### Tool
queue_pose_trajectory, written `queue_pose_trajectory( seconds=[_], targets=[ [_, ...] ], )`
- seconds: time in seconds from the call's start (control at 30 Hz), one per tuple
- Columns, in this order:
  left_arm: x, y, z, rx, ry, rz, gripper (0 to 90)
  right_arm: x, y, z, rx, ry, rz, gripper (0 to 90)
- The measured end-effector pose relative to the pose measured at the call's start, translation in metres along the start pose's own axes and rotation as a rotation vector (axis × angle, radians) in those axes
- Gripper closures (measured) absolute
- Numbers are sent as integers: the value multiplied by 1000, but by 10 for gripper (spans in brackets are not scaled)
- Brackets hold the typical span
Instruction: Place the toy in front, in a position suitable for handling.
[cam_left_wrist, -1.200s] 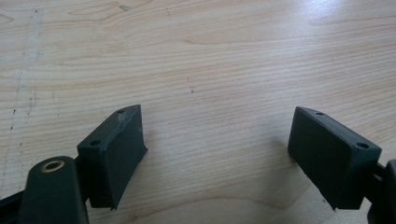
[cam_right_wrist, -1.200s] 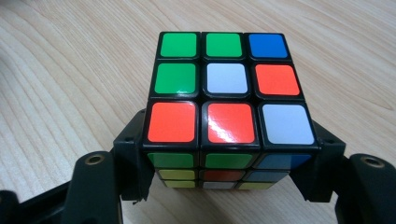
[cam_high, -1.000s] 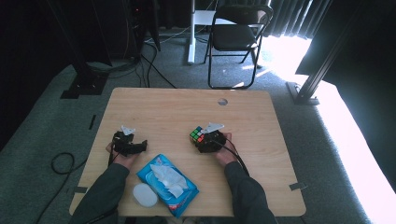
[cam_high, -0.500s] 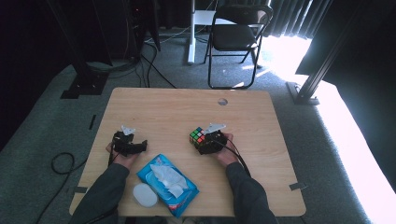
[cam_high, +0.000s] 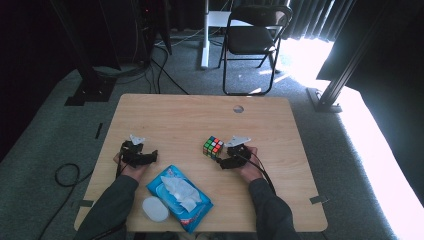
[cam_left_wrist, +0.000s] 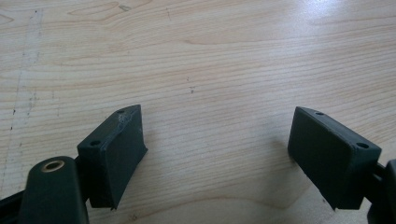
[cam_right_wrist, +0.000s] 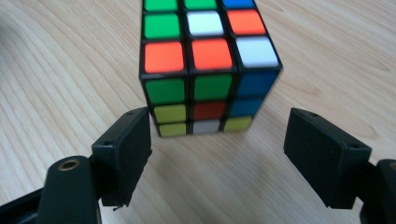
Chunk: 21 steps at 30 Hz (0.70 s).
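Step in hand: we read this as the approach to a grasp; the right claw sits just short of the puzzle cube, nothing taken up yet.
Cube, place: centre of the high view, flat on the wooden surface, just left of the right claw. In the right gripper view the cube fills the upper middle of the frame, scrambled colours, orange and white on top.
Right claw, state: jaws spread wide, wider than the cube, holding nothing. The near face of the cube stands just beyond the jaw tips, the left jaw close to its lower left corner, apart from it as far as we can tell.
Left claw, state: jaws wide apart, holding nothing, over bare wood at lower left of the high view; in the left gripper view the left claw has plain grain between its jaws.
Nearby: blue wipes pack at bottom centre, with a white round lid beside it, both well apart from the cube.
Next move, our judgement: push the right claw forward until the cube sits squarely between the jaws, then close on two opposite faces. The cube is off-centre toward the left jaw, so a slight sideways correction looks needed first.
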<state>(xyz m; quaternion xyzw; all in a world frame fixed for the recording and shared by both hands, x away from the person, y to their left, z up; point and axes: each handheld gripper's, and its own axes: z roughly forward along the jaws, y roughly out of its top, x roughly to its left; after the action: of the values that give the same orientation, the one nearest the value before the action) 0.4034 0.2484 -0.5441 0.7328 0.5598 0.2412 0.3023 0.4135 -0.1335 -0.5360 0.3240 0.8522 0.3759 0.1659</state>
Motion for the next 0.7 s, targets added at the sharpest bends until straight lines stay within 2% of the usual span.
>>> queue_pose_trajectory(
  seconds=[0.43,0.5,0.7],
  targets=[
    [0,-1,-1,-2,-6,6,193,-16,-29,-16,20,-51,44,241],
    [0,-1,-2,-3,-9,9,214,-19,-32,-19,17,-57,62,247],
    [-2,0,-4,4,-25,23,328,-23,-38,-25,22,-69,69,248]
  ],
)
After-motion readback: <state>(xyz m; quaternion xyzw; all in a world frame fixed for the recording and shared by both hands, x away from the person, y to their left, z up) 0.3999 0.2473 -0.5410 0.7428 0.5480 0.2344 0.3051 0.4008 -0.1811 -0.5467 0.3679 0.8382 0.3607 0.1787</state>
